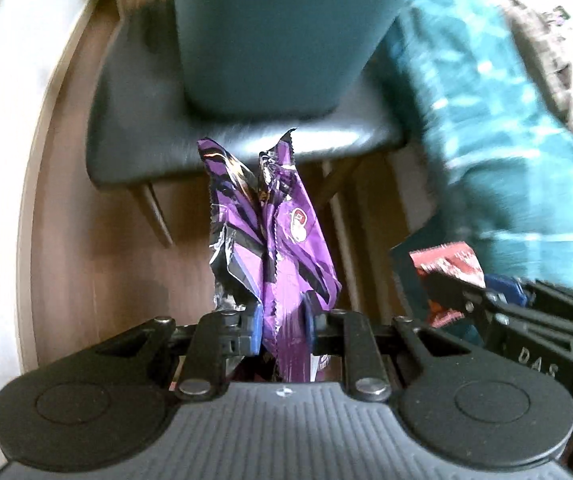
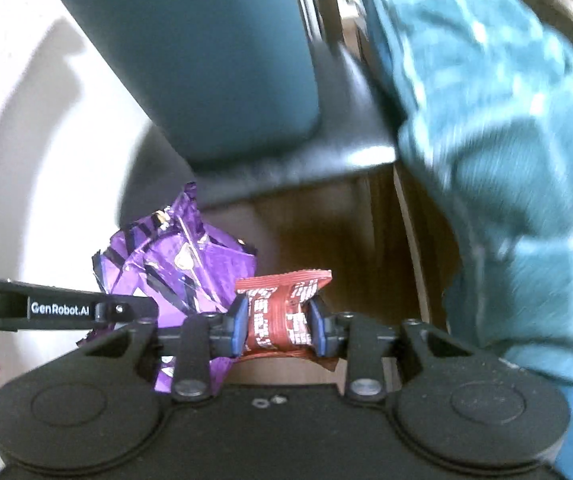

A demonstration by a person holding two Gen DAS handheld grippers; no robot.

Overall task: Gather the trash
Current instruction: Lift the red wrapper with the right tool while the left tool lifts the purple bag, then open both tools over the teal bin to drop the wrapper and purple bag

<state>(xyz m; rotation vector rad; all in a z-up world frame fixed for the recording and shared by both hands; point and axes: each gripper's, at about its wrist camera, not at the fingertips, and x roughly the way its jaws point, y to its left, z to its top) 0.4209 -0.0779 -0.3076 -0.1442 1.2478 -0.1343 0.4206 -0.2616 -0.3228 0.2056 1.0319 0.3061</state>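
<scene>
The left gripper (image 1: 284, 322) pointed steeply down, jaws clamped on a crumpled purple wrapper (image 1: 282, 236). The right gripper (image 2: 274, 326), just beside it, pinched a smaller red wrapper (image 2: 280, 312) with white print. Both wrappers hung above the wooden floor (image 1: 98, 248). Behind, motion blur obscured the teal bin (image 1: 282, 36) on a dark chair (image 1: 134, 120).

1. The teal bin (image 1: 270, 36) stood on the dark chair seat (image 1: 126, 92) and blocked the path straight ahead of both grippers.
2. The bare wooden floor (image 1: 98, 264) below and left of the chair lay open for passage.
3. The teal checked cloth (image 2: 498, 152) closed off the right side.
4. The left gripper (image 1: 282, 322) and right gripper (image 2: 274, 322) hung just beside each other, leaving little room between them; the purple wrapper (image 2: 178, 264) filled that gap.
</scene>
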